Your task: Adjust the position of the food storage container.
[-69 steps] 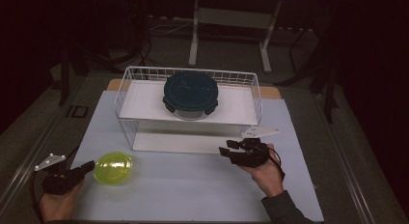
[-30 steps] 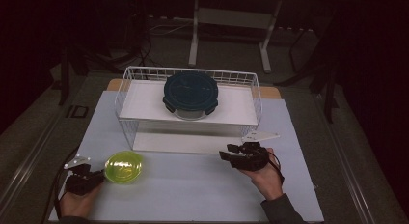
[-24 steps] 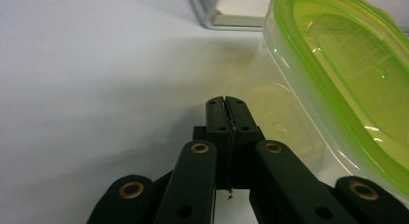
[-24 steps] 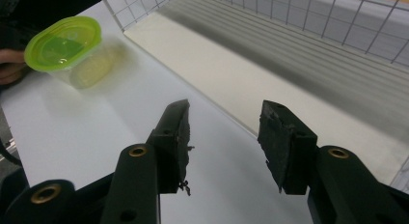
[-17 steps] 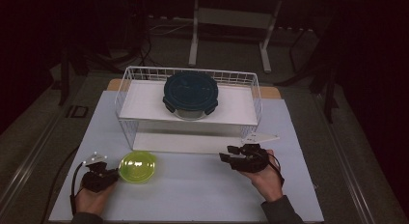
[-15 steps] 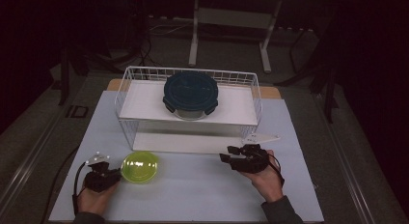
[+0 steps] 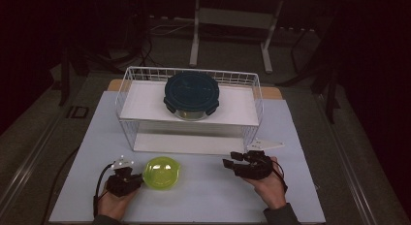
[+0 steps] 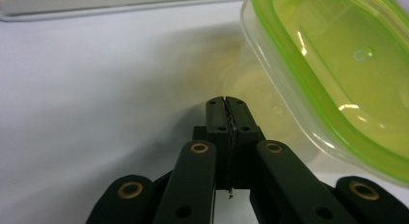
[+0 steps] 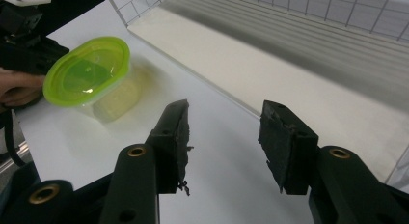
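Left gripper (image 7: 127, 180), jaws pressed together and holding nothing, sits touching the lime-green round lidded plastic container (image 7: 162, 172) near the tabletop's front-left edge; right gripper (image 7: 242, 165) waits wide open, farther off.

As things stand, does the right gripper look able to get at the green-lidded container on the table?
Probably yes. The right gripper has open, empty jaws pointing toward the green-lidded container, with only bare table between them. The shut left gripper sits at the container's far side, out of that path.
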Demonstrator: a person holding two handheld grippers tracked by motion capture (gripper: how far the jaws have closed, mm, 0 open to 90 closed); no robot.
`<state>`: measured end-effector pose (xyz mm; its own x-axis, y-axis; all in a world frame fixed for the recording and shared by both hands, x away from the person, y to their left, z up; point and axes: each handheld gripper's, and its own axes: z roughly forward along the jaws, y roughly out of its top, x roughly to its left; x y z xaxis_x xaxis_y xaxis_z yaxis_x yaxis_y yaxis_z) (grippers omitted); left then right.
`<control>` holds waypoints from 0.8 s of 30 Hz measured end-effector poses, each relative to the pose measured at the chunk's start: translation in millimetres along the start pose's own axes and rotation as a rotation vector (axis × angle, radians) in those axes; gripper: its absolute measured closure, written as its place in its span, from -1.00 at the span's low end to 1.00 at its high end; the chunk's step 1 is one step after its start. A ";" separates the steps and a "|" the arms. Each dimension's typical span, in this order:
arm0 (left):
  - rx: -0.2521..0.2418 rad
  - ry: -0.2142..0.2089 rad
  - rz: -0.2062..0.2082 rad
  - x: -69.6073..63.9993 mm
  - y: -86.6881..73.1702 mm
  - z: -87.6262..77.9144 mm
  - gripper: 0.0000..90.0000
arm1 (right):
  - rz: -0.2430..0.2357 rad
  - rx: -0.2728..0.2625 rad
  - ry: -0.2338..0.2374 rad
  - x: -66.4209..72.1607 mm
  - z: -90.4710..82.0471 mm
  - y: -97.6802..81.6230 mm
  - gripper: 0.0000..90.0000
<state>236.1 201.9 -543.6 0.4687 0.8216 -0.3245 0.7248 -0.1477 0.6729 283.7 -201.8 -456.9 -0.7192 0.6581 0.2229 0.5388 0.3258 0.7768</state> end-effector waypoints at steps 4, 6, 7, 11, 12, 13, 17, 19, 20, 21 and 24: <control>0.005 -0.015 0.002 -2.7 -4.3 -2.9 0.99 | 0.006 -0.001 -0.003 -1.1 -1.8 -3.4 0.17; 0.007 -0.024 0.004 -3.9 -7.2 -5.2 0.99 | 0.009 -0.002 -0.003 -1.8 -2.1 -4.5 0.17; 0.008 -0.027 0.003 -5.0 -8.6 -6.6 1.00 | 0.010 -0.001 -0.003 -1.9 -2.2 -4.8 0.17; 0.004 -0.042 0.009 -10.4 -11.1 -8.4 1.00 | 0.010 0.000 -0.003 -1.6 -1.5 -5.7 0.17; 0.007 -0.047 0.017 -12.1 -10.6 -7.6 1.00 | 0.010 0.000 -0.002 -1.3 -1.0 -5.7 0.17; 0.008 -0.052 0.022 -14.3 -10.1 -6.4 1.00 | 0.011 0.000 -0.001 -0.8 -0.6 -5.6 0.17; 0.025 -0.072 0.049 -25.8 -7.5 1.9 0.99 | 0.007 0.004 0.005 1.3 0.9 -6.1 0.17; 0.031 -0.085 0.064 -32.1 -5.7 7.3 1.00 | 0.007 0.004 0.006 1.4 1.5 -6.4 0.17; 0.034 -0.090 0.069 -35.1 -4.8 10.3 0.99 | 0.010 0.003 0.008 1.4 1.6 -6.5 0.17; 0.036 -0.093 0.073 -37.9 -3.8 13.4 0.99 | 0.011 0.003 0.008 1.4 1.7 -6.7 0.17; 0.044 -0.098 0.082 -43.2 0.6 21.6 0.99 | 0.011 0.005 0.009 1.5 2.0 -7.2 0.17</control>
<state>227.2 154.5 -543.5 0.5731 0.7483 -0.3341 0.7021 -0.2381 0.6711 279.6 -201.7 -463.3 -0.7175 0.6552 0.2365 0.5485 0.3222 0.7716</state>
